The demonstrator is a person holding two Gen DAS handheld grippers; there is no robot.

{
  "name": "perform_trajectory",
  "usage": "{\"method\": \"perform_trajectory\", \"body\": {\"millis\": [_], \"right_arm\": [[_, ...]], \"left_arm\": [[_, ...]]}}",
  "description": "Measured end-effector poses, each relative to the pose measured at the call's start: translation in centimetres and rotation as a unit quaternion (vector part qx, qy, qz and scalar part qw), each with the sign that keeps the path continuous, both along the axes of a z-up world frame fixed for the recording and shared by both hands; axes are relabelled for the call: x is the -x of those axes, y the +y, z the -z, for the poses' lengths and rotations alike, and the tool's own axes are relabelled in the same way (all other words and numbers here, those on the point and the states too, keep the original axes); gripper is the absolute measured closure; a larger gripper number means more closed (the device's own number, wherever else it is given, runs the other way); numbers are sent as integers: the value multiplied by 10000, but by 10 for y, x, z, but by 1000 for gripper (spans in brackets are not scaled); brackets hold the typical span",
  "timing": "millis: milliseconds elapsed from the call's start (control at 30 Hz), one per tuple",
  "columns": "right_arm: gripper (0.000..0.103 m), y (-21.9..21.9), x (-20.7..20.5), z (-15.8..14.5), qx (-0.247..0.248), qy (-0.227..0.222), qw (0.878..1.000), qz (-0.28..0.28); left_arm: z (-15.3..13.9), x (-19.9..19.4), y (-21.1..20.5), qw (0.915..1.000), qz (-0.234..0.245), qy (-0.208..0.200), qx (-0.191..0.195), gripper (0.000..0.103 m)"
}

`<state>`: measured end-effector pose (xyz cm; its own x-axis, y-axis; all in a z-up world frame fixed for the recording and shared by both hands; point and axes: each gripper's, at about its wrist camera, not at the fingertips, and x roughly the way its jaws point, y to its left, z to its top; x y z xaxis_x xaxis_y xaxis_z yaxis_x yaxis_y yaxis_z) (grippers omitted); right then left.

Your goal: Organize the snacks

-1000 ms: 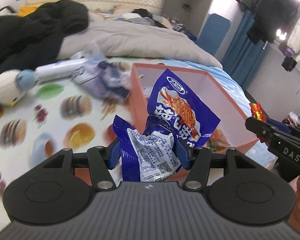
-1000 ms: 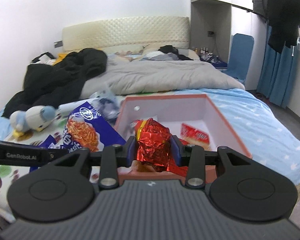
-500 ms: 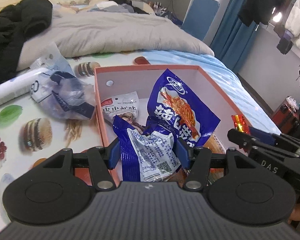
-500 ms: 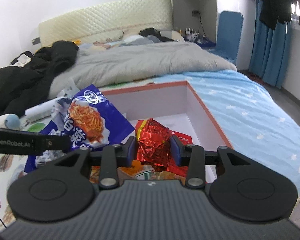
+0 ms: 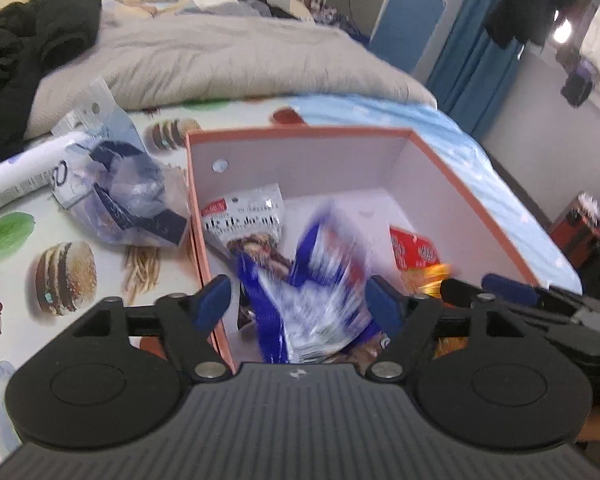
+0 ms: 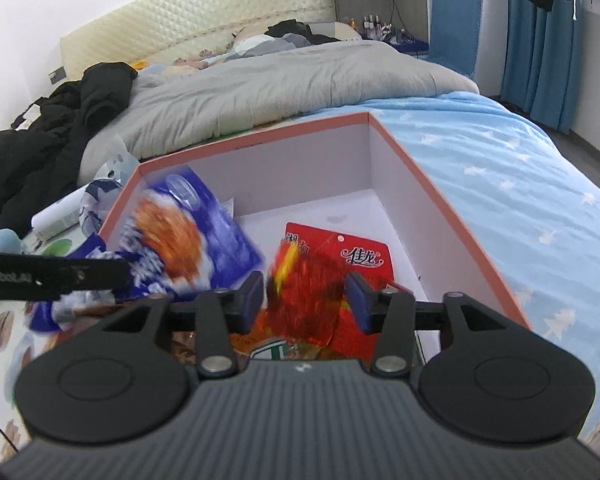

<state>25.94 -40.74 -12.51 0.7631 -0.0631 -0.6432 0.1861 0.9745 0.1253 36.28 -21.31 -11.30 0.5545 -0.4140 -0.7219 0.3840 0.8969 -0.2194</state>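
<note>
An orange-rimmed box with a white inside lies on the bed, also in the right wrist view. My left gripper is open over its near left part. The blue snack bag is blurred between its spread fingers and dropping into the box; it also shows in the right wrist view. My right gripper is open over the near right part. The red foil snack is blurred between its fingers, falling. Other packets lie in the box: a white one and a flat red one.
A clear bag with dark blue contents and a white tube lie left of the box on the food-print sheet. A grey duvet and black clothes lie behind. The bed edge drops off on the right.
Both grippers have moved forward over the box and opened. The blue bag and the red foil snack have been let go and are falling into it.
</note>
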Motion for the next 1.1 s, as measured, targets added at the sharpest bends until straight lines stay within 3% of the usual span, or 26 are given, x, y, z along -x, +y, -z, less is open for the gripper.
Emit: {"method": "perform_trajectory", "body": {"millis": [300, 700, 1100], "right_arm": [[45, 9, 30, -32, 39, -366, 9993, 76], [45, 44, 110, -98, 46, -1068, 9943, -3], [45, 76, 194, -131, 144, -1419, 9898, -71]], "left_arm": [[-48, 39, 16, 9989, -2, -468, 18, 24], [-117, 143, 65, 9938, -21, -1098, 173, 24], [-146, 237, 99, 9893, -112, -1429, 282, 24]]}}
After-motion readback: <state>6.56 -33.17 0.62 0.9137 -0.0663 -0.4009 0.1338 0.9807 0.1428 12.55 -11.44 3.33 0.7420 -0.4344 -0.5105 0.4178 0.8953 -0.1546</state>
